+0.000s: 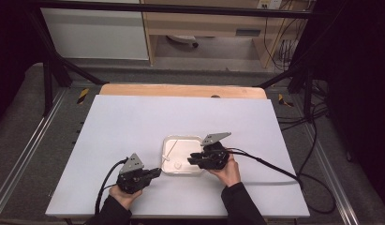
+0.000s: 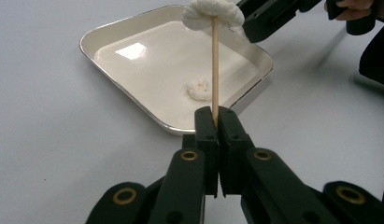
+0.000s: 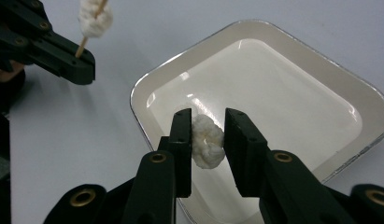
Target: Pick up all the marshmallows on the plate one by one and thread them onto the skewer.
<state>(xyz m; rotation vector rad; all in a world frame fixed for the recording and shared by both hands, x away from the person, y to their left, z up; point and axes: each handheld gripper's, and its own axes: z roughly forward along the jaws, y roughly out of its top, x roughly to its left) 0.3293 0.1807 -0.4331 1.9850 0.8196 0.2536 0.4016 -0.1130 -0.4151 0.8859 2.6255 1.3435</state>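
Observation:
A thin wooden skewer (image 2: 215, 70) stands between the closed jaws of my left gripper (image 2: 215, 116), with a white fluffy piece (image 2: 213, 14) stuck on its upper end. That gripper (image 1: 157, 172) rests left of a shallow white tray (image 1: 181, 138), and the skewer (image 1: 170, 151) leans over the tray. My right gripper (image 3: 207, 121) hovers over the tray (image 3: 138, 107) with its pads pressed on a second white fluffy piece (image 3: 207, 142). Another small white piece (image 2: 199, 88) lies on the tray floor. The right gripper (image 1: 191, 159) reaches in from the tray's right side.
A white sheet (image 1: 134, 122) covers the table, with a wooden edge (image 1: 181, 90) at the far side. Black cables (image 1: 270, 164) trail from both grippers. Dark frame bars and floor surround the table.

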